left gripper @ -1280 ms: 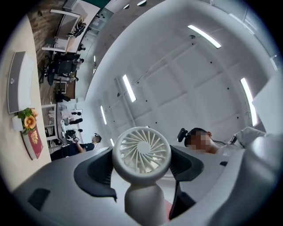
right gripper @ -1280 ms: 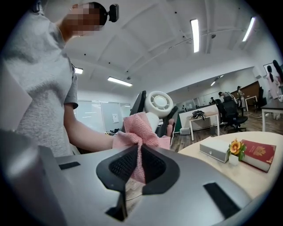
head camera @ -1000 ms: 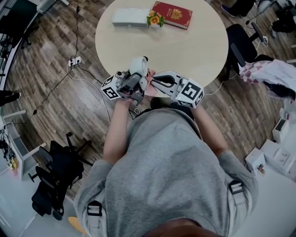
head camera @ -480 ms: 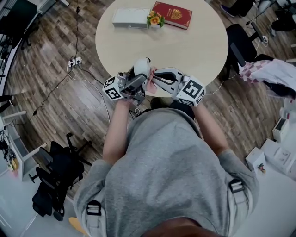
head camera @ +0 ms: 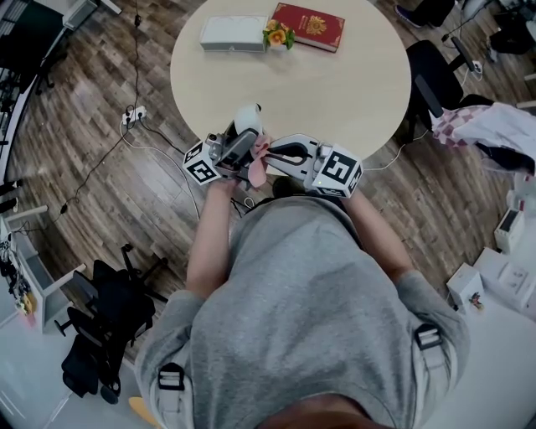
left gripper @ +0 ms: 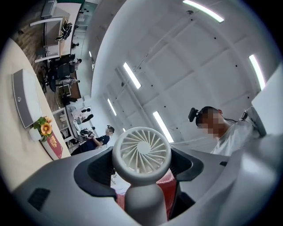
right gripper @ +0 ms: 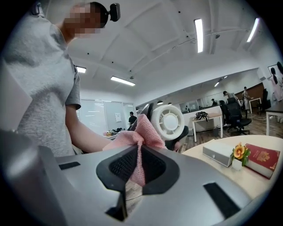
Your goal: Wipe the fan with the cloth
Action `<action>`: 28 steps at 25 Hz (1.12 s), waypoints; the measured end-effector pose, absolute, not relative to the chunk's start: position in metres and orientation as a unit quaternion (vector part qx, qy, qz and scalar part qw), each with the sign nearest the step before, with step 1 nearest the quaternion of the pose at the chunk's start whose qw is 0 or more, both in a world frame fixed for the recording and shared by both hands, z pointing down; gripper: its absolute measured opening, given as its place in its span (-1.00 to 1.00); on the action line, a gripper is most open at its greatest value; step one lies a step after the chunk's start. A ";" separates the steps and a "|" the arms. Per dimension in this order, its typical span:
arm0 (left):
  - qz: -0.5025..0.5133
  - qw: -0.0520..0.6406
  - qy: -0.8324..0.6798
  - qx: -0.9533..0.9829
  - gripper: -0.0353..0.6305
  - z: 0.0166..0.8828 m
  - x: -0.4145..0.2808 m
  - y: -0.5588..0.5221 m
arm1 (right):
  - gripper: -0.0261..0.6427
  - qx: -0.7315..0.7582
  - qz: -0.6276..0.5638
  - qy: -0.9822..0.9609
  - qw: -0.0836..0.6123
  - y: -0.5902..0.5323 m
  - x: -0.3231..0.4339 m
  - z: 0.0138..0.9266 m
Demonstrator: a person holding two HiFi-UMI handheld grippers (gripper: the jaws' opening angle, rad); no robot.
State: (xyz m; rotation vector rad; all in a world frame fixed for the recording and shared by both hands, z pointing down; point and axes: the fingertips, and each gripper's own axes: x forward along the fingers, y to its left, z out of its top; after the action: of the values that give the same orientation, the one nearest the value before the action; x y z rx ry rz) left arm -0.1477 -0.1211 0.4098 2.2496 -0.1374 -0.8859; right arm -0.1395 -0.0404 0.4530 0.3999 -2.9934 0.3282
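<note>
A small white hand-held fan [head camera: 247, 120] is held up over the near edge of the round table [head camera: 335, 92]. My left gripper [head camera: 235, 151] is shut on its handle [left gripper: 141, 205], and the round grille [left gripper: 141, 154] rises above the jaws. My right gripper [head camera: 270, 157] is shut on a pink cloth [head camera: 258, 166]. The cloth [right gripper: 139, 134] bunches out of the right jaws beside the fan [right gripper: 169, 121]. In the left gripper view the cloth [left gripper: 170, 192] shows just behind the stem, under the fan's head. The two grippers [left gripper: 141, 176] [right gripper: 138, 165] are close together.
At the table's far side lie a white box [head camera: 234, 32], a small flower pot [head camera: 278, 35] and a red book [head camera: 311, 25]. A black chair [head camera: 435, 75] stands to the table's right. A power strip [head camera: 134, 111] and cables lie on the wooden floor at left.
The pink cloth has moved down from beside the fan's head to lower along the stem. Both grippers and the fan have shifted slightly left.
</note>
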 end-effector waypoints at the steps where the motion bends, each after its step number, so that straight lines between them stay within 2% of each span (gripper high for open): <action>1: -0.339 0.349 -0.062 0.872 0.22 0.411 -0.148 -0.123 | -0.83 0.125 0.114 -0.984 0.059 -0.037 -0.140 0.459; 11: -0.307 0.330 -0.106 0.886 0.22 0.414 -0.145 -0.131 | -0.83 0.175 0.132 -0.965 0.143 -0.045 -0.106 0.520; 19: -0.193 0.302 -0.128 0.925 0.22 0.440 -0.120 -0.115 | -0.83 0.264 0.127 -0.950 0.108 -0.085 -0.059 0.505; 28: -0.125 0.276 -0.144 0.942 0.22 0.452 -0.117 -0.112 | -0.84 0.320 0.103 -0.936 0.106 -0.110 -0.025 0.493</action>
State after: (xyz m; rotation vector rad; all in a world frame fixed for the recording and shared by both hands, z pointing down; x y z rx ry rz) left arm -0.1174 -0.1123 0.4523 2.5302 -0.3877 -0.3363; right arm -0.0245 -0.1099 0.4935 0.9437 -2.7558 0.3043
